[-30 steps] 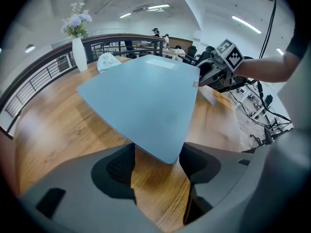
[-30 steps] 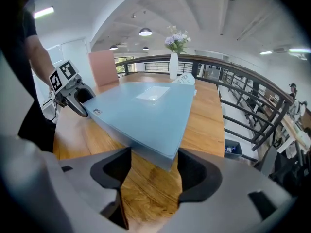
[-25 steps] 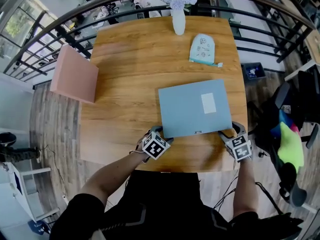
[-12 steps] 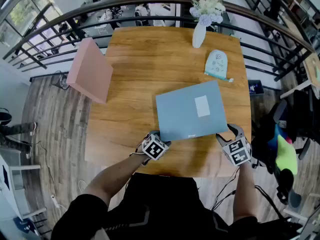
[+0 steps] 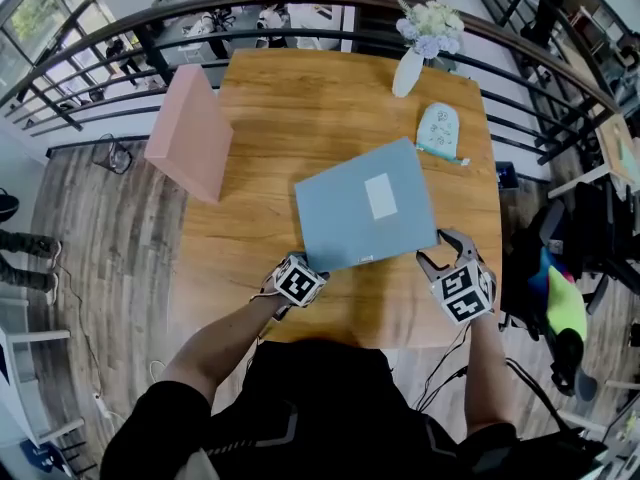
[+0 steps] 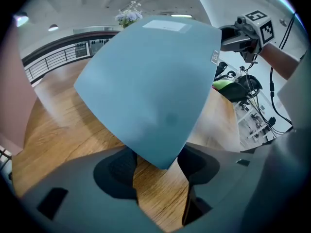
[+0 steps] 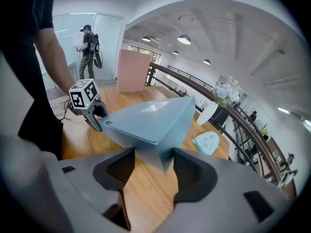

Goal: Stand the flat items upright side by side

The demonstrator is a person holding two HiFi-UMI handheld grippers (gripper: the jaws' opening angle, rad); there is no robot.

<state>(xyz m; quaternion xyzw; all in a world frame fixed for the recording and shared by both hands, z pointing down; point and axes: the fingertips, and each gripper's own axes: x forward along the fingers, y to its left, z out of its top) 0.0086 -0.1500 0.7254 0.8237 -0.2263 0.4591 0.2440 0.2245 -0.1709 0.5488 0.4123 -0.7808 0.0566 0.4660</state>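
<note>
You've got a white vase [image 5: 407, 71] of flowers at the bench's [image 5: 290, 88] far edge, black railing [image 5: 120, 38] curving behind, wood floor [image 5: 100, 238] around, yellow-green cloth [image 5: 566, 303] right.

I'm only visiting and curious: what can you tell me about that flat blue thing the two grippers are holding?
The blue box is a flat, matte grey-blue rectangle, cardboard by the look, with a white label on top. Its near edge is lifted off the wooden table, so it tilts. The left gripper pinches its near left corner, and the right gripper has its jaws closing on the near right corner.
</note>
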